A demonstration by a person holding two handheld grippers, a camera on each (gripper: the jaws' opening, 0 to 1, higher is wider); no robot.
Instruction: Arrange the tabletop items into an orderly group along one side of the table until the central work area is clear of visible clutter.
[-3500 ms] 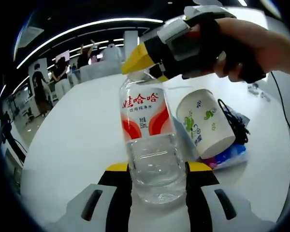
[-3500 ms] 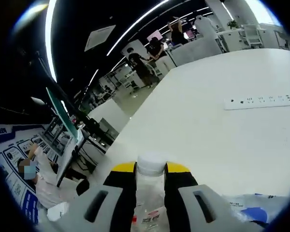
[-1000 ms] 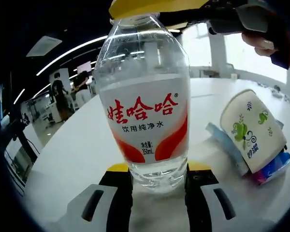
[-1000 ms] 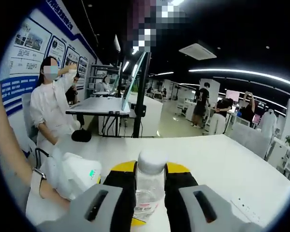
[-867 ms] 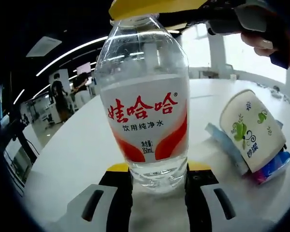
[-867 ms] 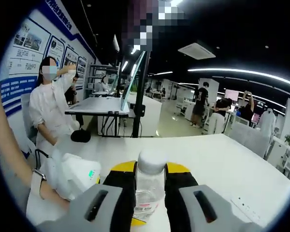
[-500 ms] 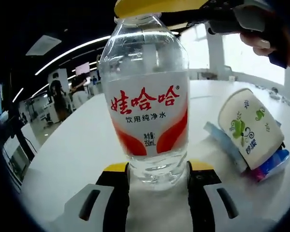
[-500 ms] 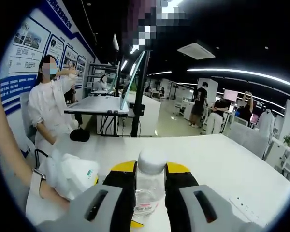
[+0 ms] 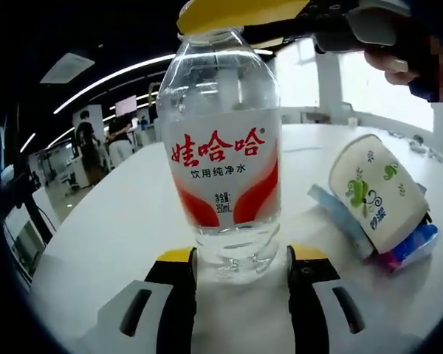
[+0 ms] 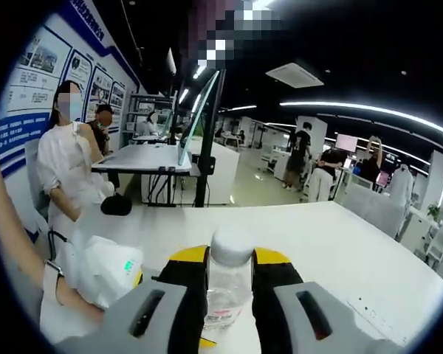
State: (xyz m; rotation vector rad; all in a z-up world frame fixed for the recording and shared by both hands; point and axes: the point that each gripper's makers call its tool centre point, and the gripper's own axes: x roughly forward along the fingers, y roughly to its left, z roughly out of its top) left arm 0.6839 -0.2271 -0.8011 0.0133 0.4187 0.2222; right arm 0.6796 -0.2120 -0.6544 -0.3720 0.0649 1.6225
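Note:
A clear water bottle point(image 9: 223, 162) with a red and white label stands upright on the white table point(image 9: 103, 228). My left gripper point(image 9: 241, 258) flanks its base, the jaws a little apart from the bottle's sides. My right gripper point(image 9: 232, 18), held by a hand, comes from above and is shut on the bottle's top. In the right gripper view the white cap point(image 10: 231, 247) sits pinched between the jaws of my right gripper point(image 10: 230, 259). The white body of the left gripper point(image 10: 107, 271) shows low at the left.
A paper cup point(image 9: 376, 192) with green leaf print lies tilted on a blue packet point(image 9: 407, 247) to the right of the bottle. A person's forearm point(image 10: 15, 251) is at the left. People, desks and a monitor stand beyond the table's far edge.
The left jaws have spread slightly from the bottle's base, and the bottle looks a touch farther off. The right gripper stays clamped on the cap.

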